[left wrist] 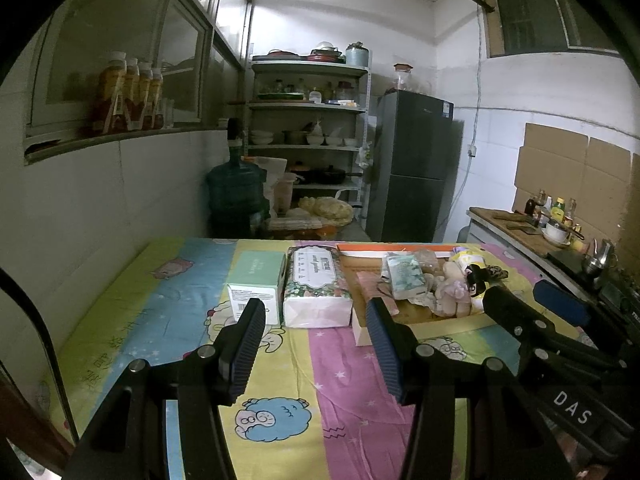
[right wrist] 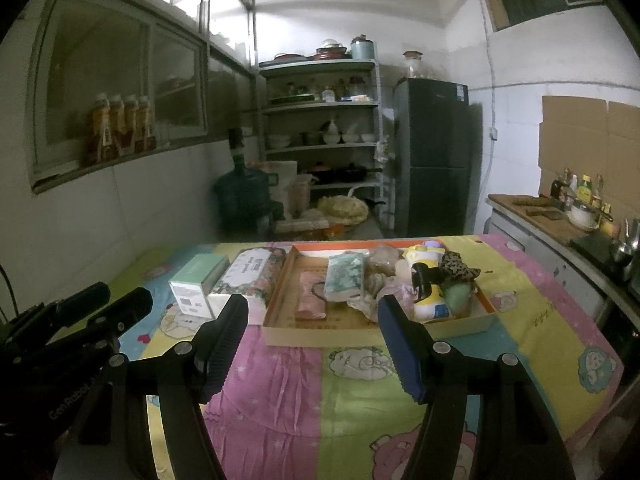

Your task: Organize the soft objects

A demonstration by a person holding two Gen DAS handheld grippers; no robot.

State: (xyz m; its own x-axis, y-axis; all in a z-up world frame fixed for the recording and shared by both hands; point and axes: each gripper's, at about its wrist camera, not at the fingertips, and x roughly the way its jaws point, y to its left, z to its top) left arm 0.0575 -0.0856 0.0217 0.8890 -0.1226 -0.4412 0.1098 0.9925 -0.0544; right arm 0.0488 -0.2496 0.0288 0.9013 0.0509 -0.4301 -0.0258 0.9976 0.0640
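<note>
A shallow cardboard tray [right wrist: 340, 337] with an orange rim lies on the cartoon-print cloth. It holds a teal tissue pack [right wrist: 345, 278], a pink cloth [right wrist: 310, 298], a yellow-and-white plush doll [right wrist: 430, 306], a leopard-print scrunchie [right wrist: 456, 266] and other soft bits. Left of the tray lie a floral tissue pack [left wrist: 316, 288] and a mint green tissue box [left wrist: 256, 284]. My left gripper [left wrist: 316, 344] hovers open and empty in front of the floral pack. To its right, my right gripper [right wrist: 312, 344] stands open and empty before the tray's near edge.
Beyond the table stand a dark fridge [left wrist: 412, 168], a metal shelf rack [left wrist: 308, 120] of dishes and a water jug [left wrist: 236, 196]. A counter [left wrist: 516, 228] with bottles runs along the right. A white wall borders the table's left side.
</note>
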